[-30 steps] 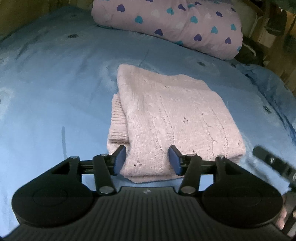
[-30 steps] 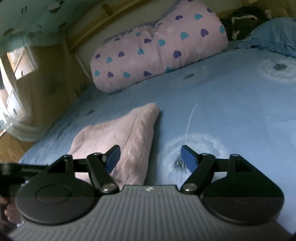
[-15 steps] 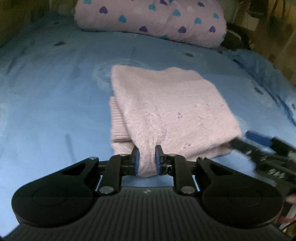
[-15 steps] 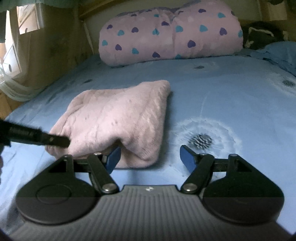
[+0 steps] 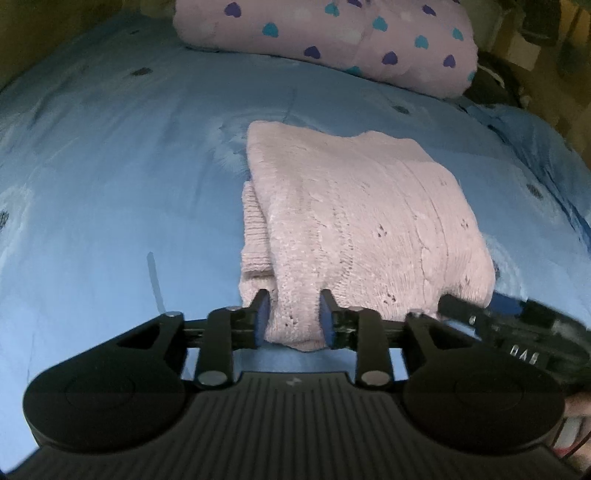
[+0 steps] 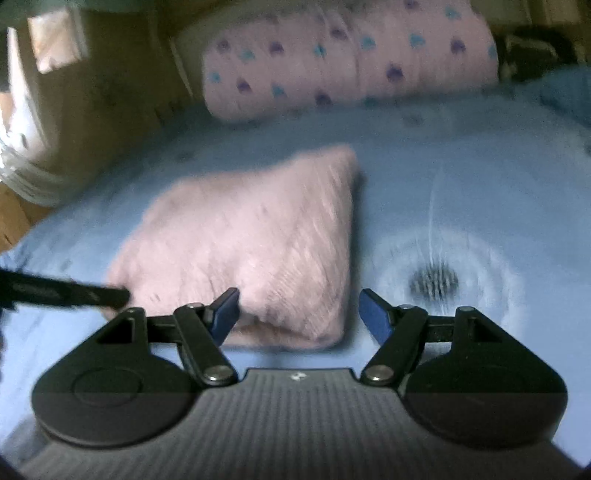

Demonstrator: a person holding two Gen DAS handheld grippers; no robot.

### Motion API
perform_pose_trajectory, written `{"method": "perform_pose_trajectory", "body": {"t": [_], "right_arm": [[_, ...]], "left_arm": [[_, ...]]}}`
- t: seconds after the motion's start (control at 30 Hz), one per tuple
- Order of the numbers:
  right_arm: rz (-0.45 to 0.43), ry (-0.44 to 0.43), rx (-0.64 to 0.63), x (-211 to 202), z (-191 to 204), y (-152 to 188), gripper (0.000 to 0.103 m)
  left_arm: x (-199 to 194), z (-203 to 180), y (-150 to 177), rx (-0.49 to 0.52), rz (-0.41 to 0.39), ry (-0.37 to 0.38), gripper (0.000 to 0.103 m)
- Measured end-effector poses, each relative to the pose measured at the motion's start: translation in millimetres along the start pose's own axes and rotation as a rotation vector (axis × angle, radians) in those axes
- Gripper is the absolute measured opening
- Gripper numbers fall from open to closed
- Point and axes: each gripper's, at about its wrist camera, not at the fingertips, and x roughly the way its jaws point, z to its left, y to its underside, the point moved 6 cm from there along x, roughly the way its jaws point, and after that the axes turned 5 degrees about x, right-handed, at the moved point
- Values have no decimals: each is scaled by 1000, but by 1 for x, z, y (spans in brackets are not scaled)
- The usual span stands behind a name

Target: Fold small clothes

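A folded pale pink knitted sweater (image 5: 354, 218) lies on the blue bedsheet (image 5: 110, 166). My left gripper (image 5: 294, 317) has its jaws partly apart around the sweater's near edge, with a bunch of knit between the pads. My right gripper (image 6: 299, 312) is open and empty at the sweater's (image 6: 251, 240) near right corner, its left pad at the fabric edge. The right gripper also shows at the right edge of the left wrist view (image 5: 498, 321). The left gripper's finger shows as a dark bar at the left of the right wrist view (image 6: 70, 293).
A pink pillow with blue and purple hearts (image 5: 332, 33) lies at the head of the bed. A wooden wall (image 6: 122, 74) runs along the left side. A dandelion print (image 6: 436, 282) marks the sheet right of the sweater. Dark items (image 5: 491, 85) sit at the far right.
My left gripper closed on the sweater's near edge, then its jaws widened again with knit still between them. My right gripper moved in to the sweater's near right corner and stayed open.
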Motion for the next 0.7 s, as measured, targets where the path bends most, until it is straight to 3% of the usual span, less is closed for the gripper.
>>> {"method": "perform_pose_trajectory", "body": {"t": [0.3, 0.5, 0.57, 0.7], "right_arm": [[27, -12, -20, -13, -2, 10, 72], [-16, -79, 24, -35, -7, -19, 77], [-9, -92, 56, -34, -11, -32, 85], [37, -113, 93, -16, -14, -50, 86]], "left_arm": [[-24, -2, -18, -34, -82, -42, 87], [-6, 7, -39, -166, -100, -9, 92], [6, 10, -43, -187, -94, -8, 92], [33, 16, -44, -239, -50, -16, 93]]}}
